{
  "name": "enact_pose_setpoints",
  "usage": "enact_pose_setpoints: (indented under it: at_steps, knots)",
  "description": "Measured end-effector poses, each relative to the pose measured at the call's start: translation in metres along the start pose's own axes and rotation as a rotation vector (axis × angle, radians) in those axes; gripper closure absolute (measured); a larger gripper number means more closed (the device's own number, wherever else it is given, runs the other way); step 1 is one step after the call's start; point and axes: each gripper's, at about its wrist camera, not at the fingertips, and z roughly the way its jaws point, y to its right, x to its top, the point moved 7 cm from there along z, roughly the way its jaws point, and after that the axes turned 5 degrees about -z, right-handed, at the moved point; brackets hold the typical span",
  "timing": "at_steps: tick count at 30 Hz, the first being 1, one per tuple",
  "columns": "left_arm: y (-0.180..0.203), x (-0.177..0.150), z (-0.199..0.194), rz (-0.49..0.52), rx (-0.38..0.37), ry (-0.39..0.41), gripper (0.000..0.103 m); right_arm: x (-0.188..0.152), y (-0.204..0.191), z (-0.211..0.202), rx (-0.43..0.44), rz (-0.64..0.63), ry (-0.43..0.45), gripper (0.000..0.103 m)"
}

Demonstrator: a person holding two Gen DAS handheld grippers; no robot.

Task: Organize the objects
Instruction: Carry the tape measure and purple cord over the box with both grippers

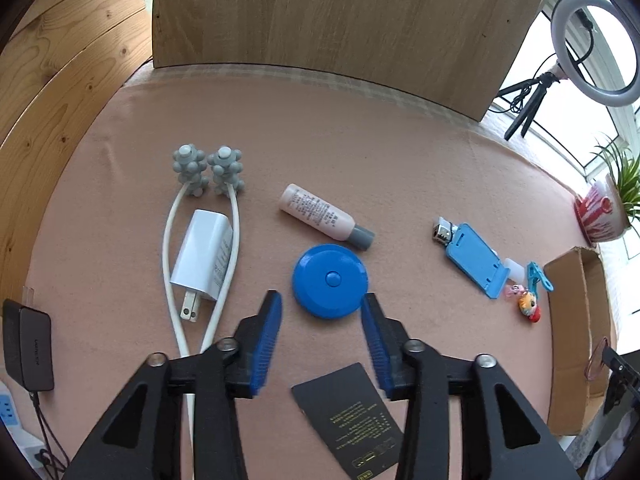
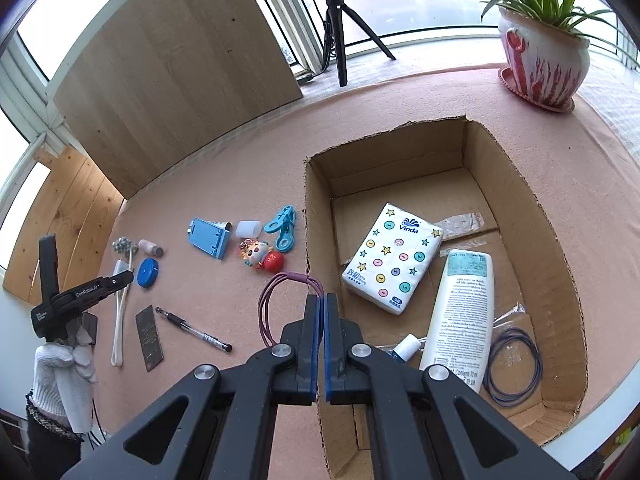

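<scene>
My right claw (image 2: pixel 322 300) is clenched on the purple hair ties (image 2: pixel 276 300), pinched at the top of the loops and hanging just at the near-left wall of the cardboard box (image 2: pixel 316 208). I judge them light, limp and elastic (a grip across the bunched strands suits best); I count roughly two or three loops. My left claw (image 1: pixel 320 312) stands released over the mat, nothing between its pads, the blue tape measure (image 1: pixel 330 280) just ahead. In the box: one tissue pack (image 2: pixel 394 258), one lotion bottle (image 2: pixel 460 316), one dark ring (image 2: pixel 514 366). On the mat: one pen (image 2: pixel 194 330), one card (image 2: pixel 149 336).
</scene>
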Motion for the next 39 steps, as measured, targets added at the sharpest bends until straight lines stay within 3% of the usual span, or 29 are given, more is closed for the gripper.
enact_pose_setpoints:
  at_steps: [1, 10, 13, 17, 22, 27, 39]
  knots:
    - [0.002, 0.0, 0.002, 0.017, 0.002, 0.005, 0.043, 0.0, 0.0, 0.001, 0.002, 0.004, -0.001, 0.101]
    - [0.019, 0.003, 0.04, 0.106, 0.119, -0.011, 0.041, 0.005, -0.017, -0.007, 0.021, -0.033, 0.022, 0.101]
    - [0.019, 0.005, 0.046, 0.125, 0.147, 0.017, 0.049, 0.006, -0.013, -0.012, 0.011, -0.027, 0.033, 0.101]
    - [0.017, 0.003, 0.045, 0.104, 0.149, 0.016, 0.049, 0.008, 0.001, -0.019, -0.007, -0.001, 0.048, 0.101]
    - [0.024, 0.004, 0.028, 0.079, 0.101, 0.025, 0.05, 0.016, 0.022, -0.034, -0.036, 0.034, 0.089, 0.101]
    - [0.056, 0.012, 0.005, 0.098, 0.025, 0.064, 0.049, 0.021, 0.042, -0.049, -0.085, 0.046, 0.125, 0.101]
    - [0.208, 0.007, -0.019, 0.273, -0.157, 0.102, 0.049, 0.006, 0.089, -0.062, -0.16, 0.075, 0.119, 0.101]
